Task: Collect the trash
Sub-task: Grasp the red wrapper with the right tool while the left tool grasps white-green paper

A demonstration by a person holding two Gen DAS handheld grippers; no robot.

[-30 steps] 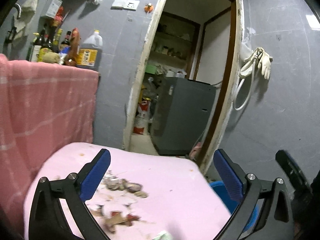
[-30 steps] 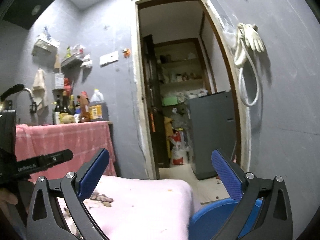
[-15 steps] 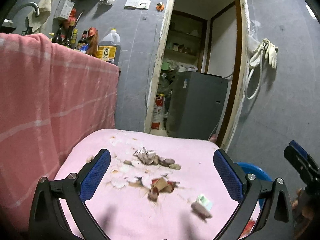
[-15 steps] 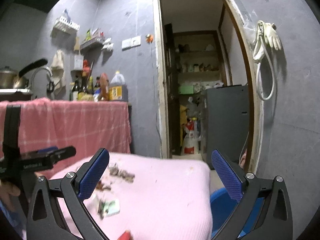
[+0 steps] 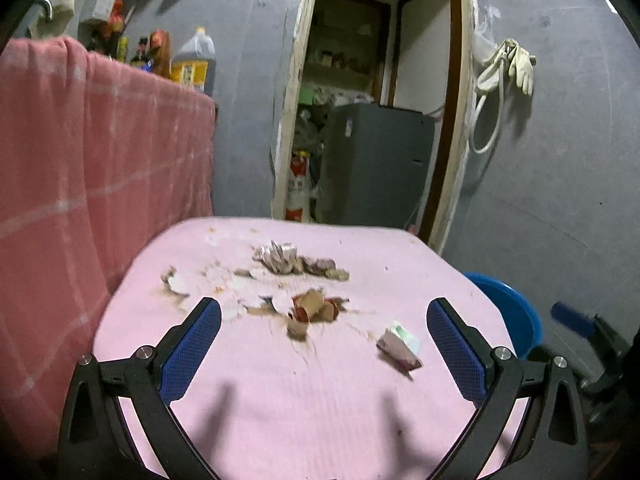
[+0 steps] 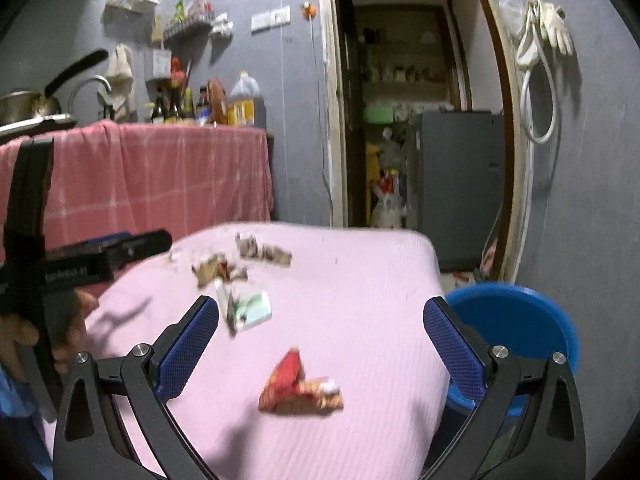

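Left wrist view: scraps (image 5: 298,280) and a white wrapper (image 5: 400,346) lie on the pink worktop (image 5: 280,408); risk: crumbling scraps may scatter; left gripper (image 5: 324,356) fingers wide apart, empty.
Right wrist view: red wrapper (image 6: 298,388) near the edge may slide off short of the blue bin (image 6: 520,328); right gripper (image 6: 320,354) fingers spread, touching nothing.

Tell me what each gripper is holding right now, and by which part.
Nothing. The left gripper and right gripper are both open and empty above the pink table.
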